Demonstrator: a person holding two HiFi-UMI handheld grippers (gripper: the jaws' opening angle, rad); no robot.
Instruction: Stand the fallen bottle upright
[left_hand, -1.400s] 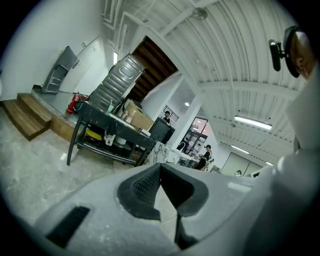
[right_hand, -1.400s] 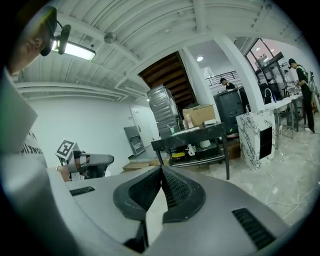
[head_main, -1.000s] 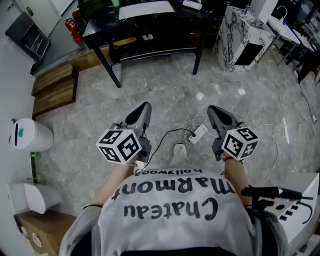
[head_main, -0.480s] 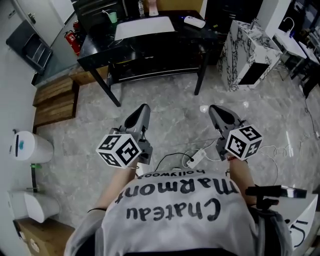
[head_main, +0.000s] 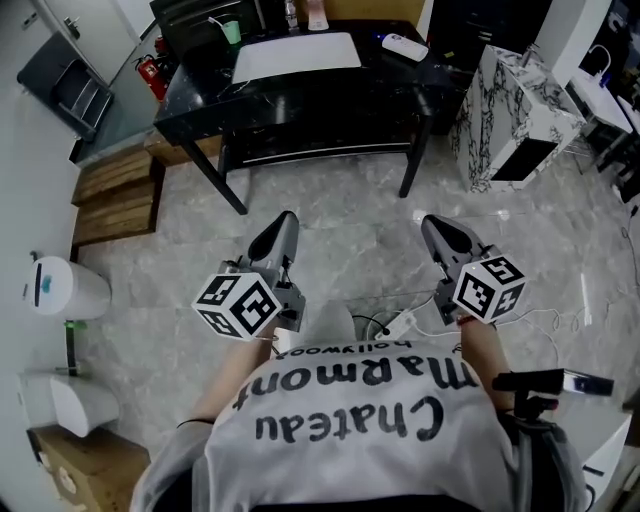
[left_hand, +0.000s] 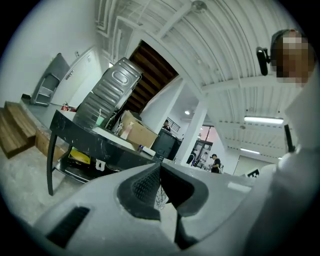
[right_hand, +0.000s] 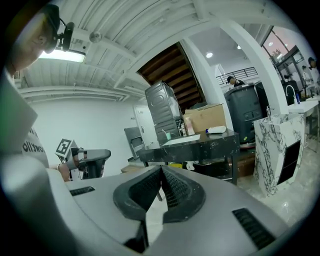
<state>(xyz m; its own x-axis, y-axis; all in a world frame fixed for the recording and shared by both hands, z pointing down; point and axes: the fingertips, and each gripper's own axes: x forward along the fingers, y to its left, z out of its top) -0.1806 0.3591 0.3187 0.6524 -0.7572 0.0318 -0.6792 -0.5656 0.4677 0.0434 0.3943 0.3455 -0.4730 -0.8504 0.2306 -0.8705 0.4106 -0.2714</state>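
While we stand well short of the table (head_main: 300, 100), left gripper (head_main: 284, 220) and right gripper (head_main: 433, 224) closed and empty, the approach seems in hand; finding the bottle comes next

We read the floor (head_main: 350, 210) as pale grey stone with cloudy veining. Upper centre: table (head_main: 300, 95) glossy black, white mat (head_main: 295, 55) on it, cup (head_main: 232, 32) mint green. Upper left: fire extinguisher (head_main: 150, 72) red, steps (head_main: 115, 195) brown wood grain. Upper right: cabinet (head_main: 520, 110) white marble with black veins. Left edge: bins (head_main: 65, 288) white. Left gripper (head_main: 287, 215) and right gripper (head_main: 432, 220) are both grey with black ribbed pads, and their marker cubes (head_main: 238, 305) carry black-and-white squares. Bottom: shirt (head_main: 350, 410) light grey with black lettering. Power strip (head_main: 400, 325) white, black cable. Lower left: box (head_main: 75, 470) tan cardboard.
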